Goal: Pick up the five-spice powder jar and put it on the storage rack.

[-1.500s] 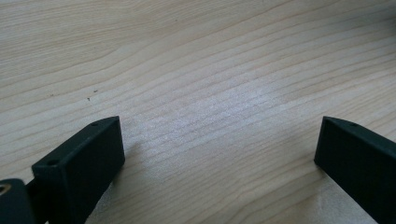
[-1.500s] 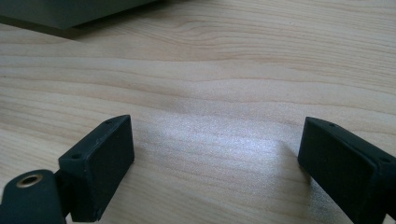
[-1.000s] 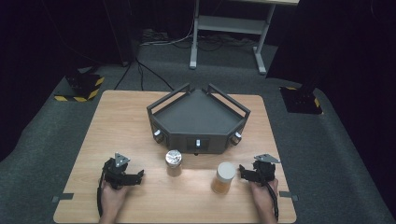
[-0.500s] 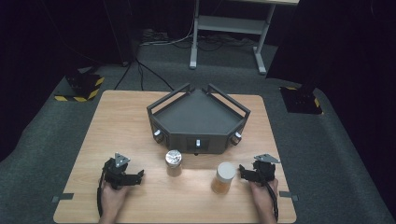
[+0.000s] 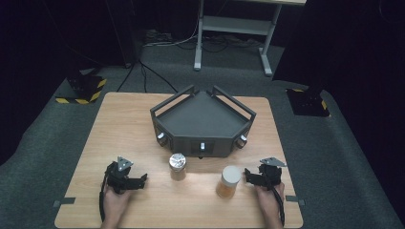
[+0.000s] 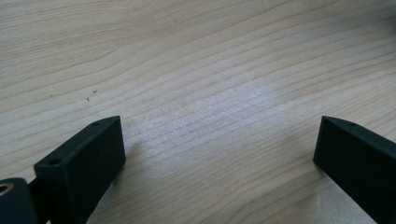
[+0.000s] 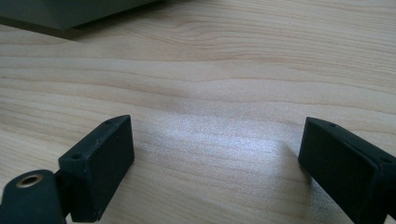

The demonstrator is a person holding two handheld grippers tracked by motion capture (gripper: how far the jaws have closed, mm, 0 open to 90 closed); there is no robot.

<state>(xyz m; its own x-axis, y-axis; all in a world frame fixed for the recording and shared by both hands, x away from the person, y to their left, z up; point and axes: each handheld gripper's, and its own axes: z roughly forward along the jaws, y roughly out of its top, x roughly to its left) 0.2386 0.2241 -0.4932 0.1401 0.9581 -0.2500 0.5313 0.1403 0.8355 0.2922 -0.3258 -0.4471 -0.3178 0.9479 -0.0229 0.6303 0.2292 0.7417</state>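
Two jars stand on the wooden table (image 5: 129, 129) in front of a dark angular tray. The one with a silver metal lid (image 5: 177, 166) is left of centre; the one with a white lid (image 5: 229, 182) holds something amber and stands right of centre. My left gripper (image 5: 142, 180) rests on the table left of the silver-lidded jar, open, with bare wood between its jaws (image 6: 219, 140). My right gripper (image 5: 247, 176) lies just right of the white-lidded jar, also open over bare wood (image 7: 215, 140).
The dark tray (image 5: 203, 119) with raised rails and knobs on its front sits at the table's middle back; its edge (image 7: 70, 14) shows in the right gripper view. Beyond the table are a grey carpet, a desk frame (image 5: 234, 28) and yellow-black striped floor blocks (image 5: 81, 88).
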